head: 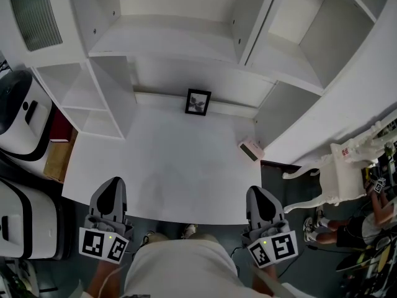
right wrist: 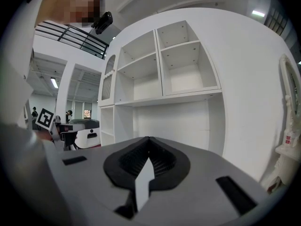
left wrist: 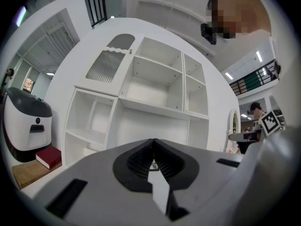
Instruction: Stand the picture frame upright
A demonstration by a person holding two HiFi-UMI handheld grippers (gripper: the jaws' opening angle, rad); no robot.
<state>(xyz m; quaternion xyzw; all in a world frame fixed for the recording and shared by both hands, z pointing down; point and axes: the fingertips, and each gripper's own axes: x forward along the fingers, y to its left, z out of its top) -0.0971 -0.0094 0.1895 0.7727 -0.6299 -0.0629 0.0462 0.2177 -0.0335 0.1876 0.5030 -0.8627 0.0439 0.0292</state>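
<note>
Left gripper and right gripper sit clenched, empty (near edge); a clumsy reach could topple the far picture frame.

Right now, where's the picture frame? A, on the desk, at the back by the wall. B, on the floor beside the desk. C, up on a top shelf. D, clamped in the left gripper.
A: the head view shows the picture frame on the white desk, at the back by the wall, well away from the left gripper and the right gripper.
</note>
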